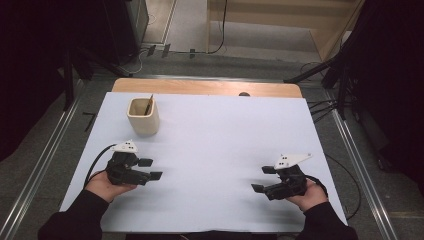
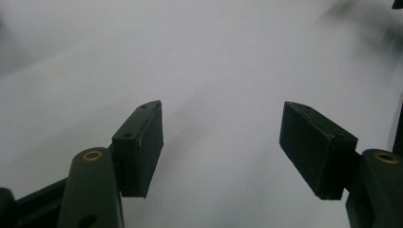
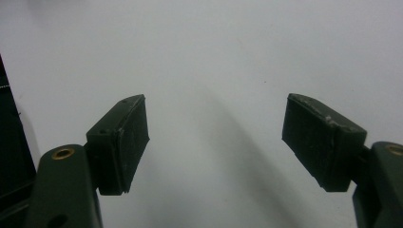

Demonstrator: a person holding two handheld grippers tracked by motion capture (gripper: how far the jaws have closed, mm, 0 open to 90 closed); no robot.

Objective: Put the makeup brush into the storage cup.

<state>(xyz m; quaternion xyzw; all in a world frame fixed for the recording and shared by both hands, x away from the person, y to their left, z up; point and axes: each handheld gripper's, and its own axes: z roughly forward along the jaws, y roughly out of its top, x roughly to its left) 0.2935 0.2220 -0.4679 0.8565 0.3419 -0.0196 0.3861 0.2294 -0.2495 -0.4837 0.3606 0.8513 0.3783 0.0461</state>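
Observation:
A cream square cup [image 1: 143,116] stands upright at the back left of the white table [image 1: 215,130], with a thin brown stick [image 1: 149,105] leaning inside it. My left gripper [image 1: 151,169] rests low at the front left, held in a hand, jaws wide apart and pointing right. In the left gripper view the left gripper [image 2: 221,142] has nothing but bare white surface between its pads. My right gripper [image 1: 263,179] sits at the front right, pointing left, also open. The right gripper [image 3: 216,140] holds nothing in its own view.
A wooden board edge [image 1: 207,87] shows behind the white sheet. Metal rails [image 1: 360,165] run along both sides of the table. Cables [image 1: 320,107] lie on the floor at the right. Dark stands flank the back corners.

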